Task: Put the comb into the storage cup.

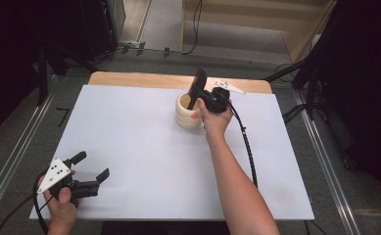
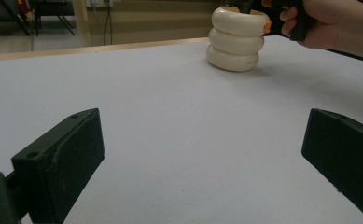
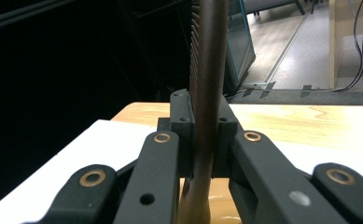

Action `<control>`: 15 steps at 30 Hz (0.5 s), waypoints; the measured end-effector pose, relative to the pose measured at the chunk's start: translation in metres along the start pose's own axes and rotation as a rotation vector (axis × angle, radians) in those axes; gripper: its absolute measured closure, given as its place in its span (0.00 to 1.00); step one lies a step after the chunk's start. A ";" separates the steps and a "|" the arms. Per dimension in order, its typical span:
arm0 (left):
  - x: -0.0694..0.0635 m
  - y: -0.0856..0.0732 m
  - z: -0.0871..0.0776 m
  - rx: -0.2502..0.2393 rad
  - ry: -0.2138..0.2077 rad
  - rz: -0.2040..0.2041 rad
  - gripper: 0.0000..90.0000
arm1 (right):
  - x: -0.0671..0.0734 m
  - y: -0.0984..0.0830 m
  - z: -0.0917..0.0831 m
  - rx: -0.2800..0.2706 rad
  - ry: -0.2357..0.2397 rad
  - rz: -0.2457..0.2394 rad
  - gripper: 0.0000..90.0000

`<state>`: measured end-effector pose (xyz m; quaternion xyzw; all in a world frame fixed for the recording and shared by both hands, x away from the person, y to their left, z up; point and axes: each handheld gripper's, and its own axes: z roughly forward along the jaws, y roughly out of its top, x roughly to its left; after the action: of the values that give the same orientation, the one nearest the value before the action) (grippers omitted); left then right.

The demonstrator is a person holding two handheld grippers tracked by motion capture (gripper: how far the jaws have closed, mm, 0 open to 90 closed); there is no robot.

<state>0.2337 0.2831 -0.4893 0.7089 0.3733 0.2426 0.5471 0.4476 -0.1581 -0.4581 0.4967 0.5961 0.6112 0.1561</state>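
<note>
Near left, your left gripper (image 1: 91, 168) rests on the white table (image 1: 144, 156) with jaws spread wide and empty. Far right, your right gripper (image 1: 201, 96) clamps a dark, ridged comb (image 3: 210, 70) standing in the cream holder (image 1: 187, 112) of three stacked rings; I judge you should guide it straight along its length, clear of the smooth, rounded rim, to avoid tipping the holder.
</note>
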 end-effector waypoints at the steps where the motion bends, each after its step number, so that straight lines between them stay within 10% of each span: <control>1: 0.000 0.000 0.000 -0.002 0.000 0.000 0.00 | -0.001 0.000 0.000 -0.002 0.002 0.000 0.91; 6: 0.000 0.000 0.000 0.001 0.001 0.002 0.00 | -0.004 -0.001 -0.003 0.001 -0.026 -0.023 0.89; 15: -0.001 0.000 0.001 0.002 0.002 0.005 0.00 | -0.009 -0.001 -0.007 0.047 -0.099 -0.105 0.53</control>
<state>0.2338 0.2820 -0.4895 0.7099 0.3724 0.2445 0.5455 0.4458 -0.1684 -0.4613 0.4979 0.6271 0.5628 0.2052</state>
